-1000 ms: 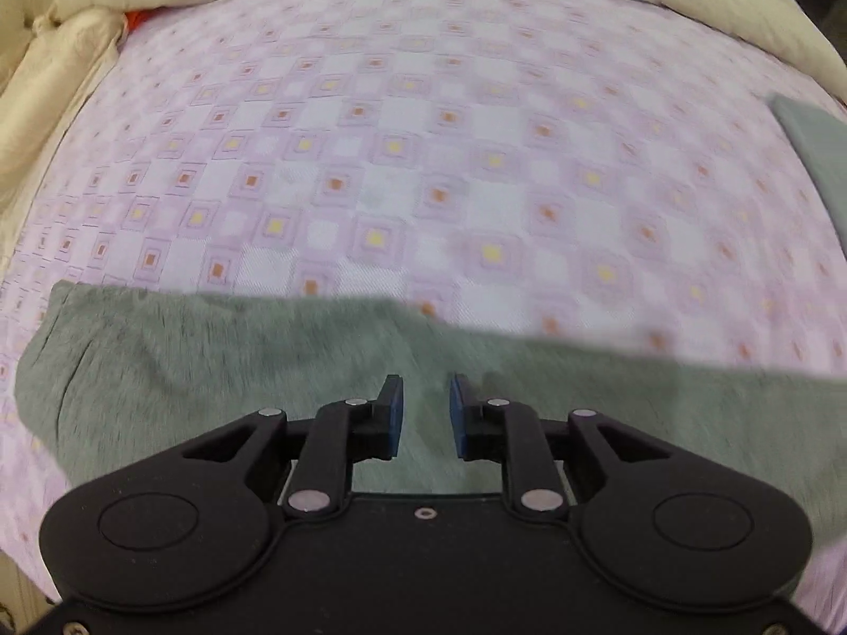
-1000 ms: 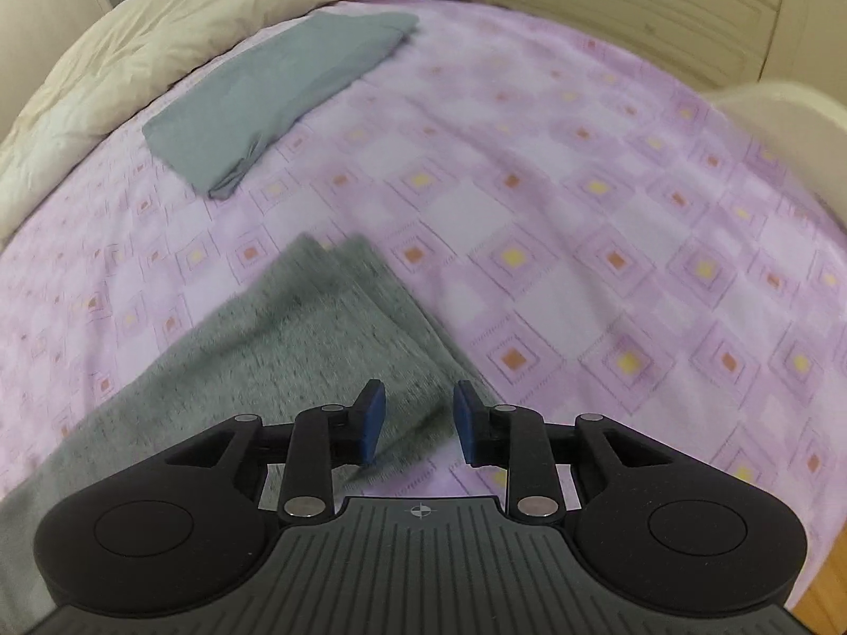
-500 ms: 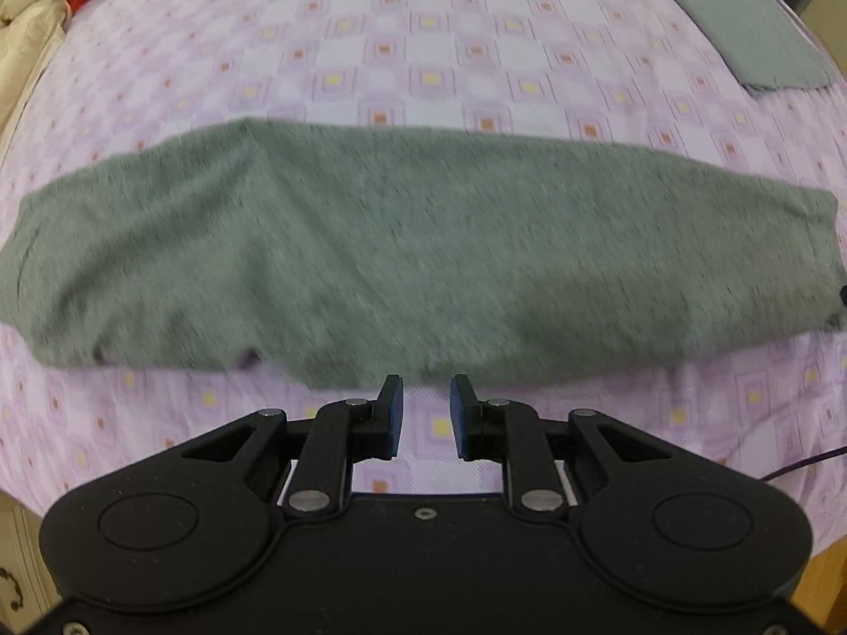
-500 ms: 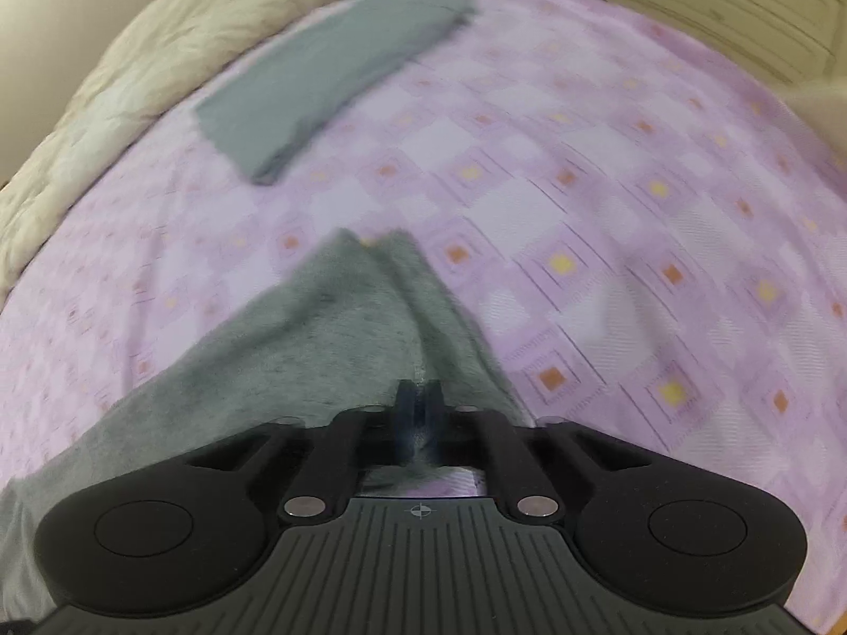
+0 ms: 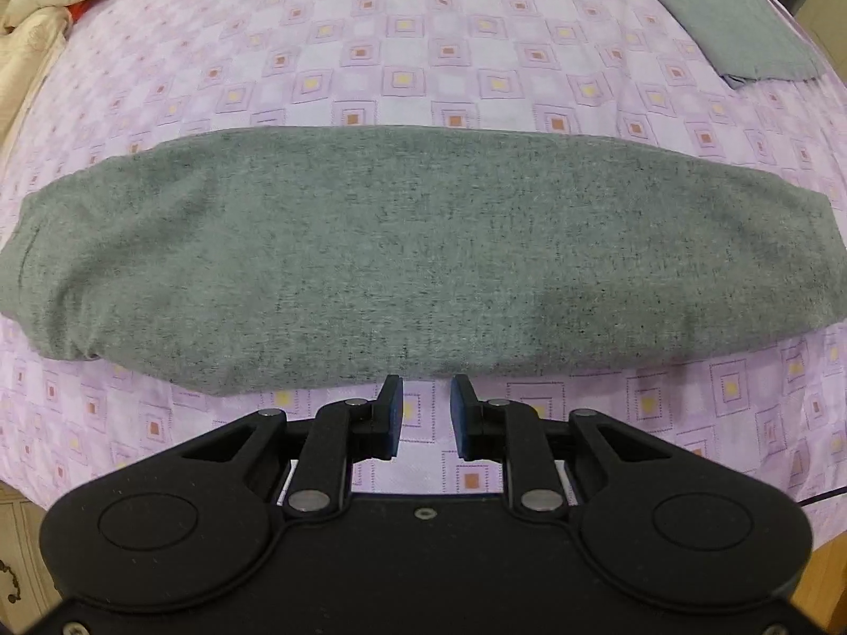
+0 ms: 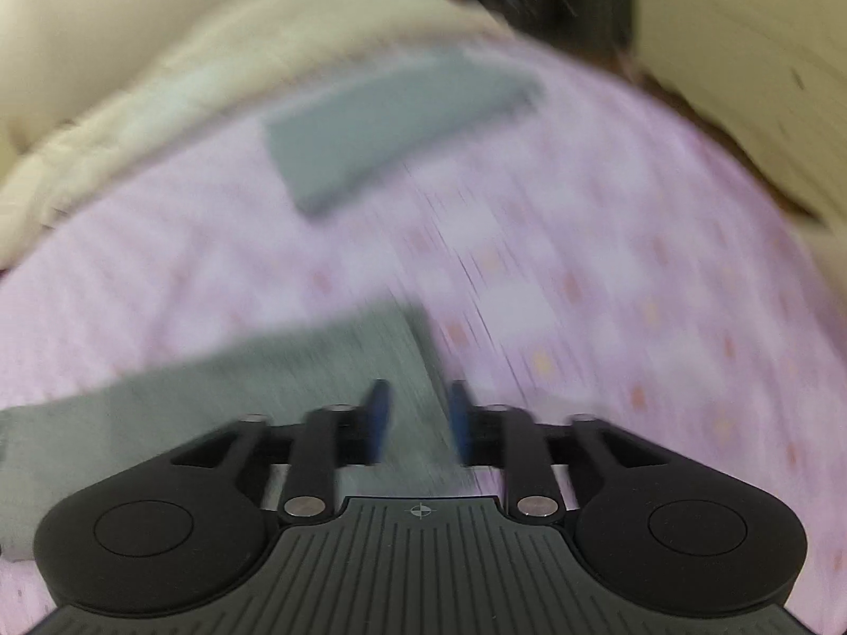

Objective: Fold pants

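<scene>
A bed (image 5: 423,69) with a lilac checked sheet filled both views. The left gripper (image 5: 426,413) hung over bare sheet, its fingers slightly apart and holding nothing, just short of the near edge of the grey pants (image 5: 413,254), which lay folded lengthwise in a long band from left to right. The right gripper (image 6: 418,418), blurred, had its jaws opening above the pants' (image 6: 296,386) right end, gripping nothing. A folded grey cloth (image 5: 725,16) lay far right, near a cream duvet (image 6: 159,79).
</scene>
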`<state>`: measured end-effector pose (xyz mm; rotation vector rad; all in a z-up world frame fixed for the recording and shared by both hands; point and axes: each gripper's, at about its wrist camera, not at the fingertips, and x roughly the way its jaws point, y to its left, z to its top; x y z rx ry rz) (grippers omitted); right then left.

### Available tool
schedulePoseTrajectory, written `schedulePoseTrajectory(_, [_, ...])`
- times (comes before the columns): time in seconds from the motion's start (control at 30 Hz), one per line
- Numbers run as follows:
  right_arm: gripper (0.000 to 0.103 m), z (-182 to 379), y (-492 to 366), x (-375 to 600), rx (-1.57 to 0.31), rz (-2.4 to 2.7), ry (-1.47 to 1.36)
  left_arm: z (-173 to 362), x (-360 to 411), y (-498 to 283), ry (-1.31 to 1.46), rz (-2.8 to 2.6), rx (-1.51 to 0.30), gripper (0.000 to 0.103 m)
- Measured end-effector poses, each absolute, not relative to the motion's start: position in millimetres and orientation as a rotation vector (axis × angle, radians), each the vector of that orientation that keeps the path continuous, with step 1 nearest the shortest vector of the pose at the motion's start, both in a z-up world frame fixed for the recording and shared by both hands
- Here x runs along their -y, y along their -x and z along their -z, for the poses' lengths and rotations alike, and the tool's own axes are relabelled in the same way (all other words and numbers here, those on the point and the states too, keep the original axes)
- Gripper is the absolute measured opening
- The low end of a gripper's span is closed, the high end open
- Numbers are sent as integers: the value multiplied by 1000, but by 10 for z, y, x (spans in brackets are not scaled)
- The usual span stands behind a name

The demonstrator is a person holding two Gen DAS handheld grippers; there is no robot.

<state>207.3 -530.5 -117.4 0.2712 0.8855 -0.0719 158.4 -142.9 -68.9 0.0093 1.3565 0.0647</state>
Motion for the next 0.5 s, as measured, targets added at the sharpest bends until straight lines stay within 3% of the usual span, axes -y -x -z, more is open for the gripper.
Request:
schedulePoseTrajectory(0.23, [32,1371,-2702,5403,-920,-17,-223,758,1342,-1516,21,-141,-1402,29])
schedulePoseTrajectory(0.4, [30,1618,-2958,5348,-1044,-54,-255,746,1320,-1497,35,-187,-1406,29])
schedulePoseTrajectory(0.43, [25,1608,-2941,5288,-1044,-67,-249,752,1309,-1493,38,-193,-1408,29])
schedulePoseTrajectory(0.47, [4,1560,-2902,5224,-1021,-84,-235,754,1303,-1487,42,-199,-1409,29])
schedulePoseTrajectory(0.5, [4,1487,-2860,5158,-992,-105,-220,755,1292,-1481,44,-206,-1411,29])
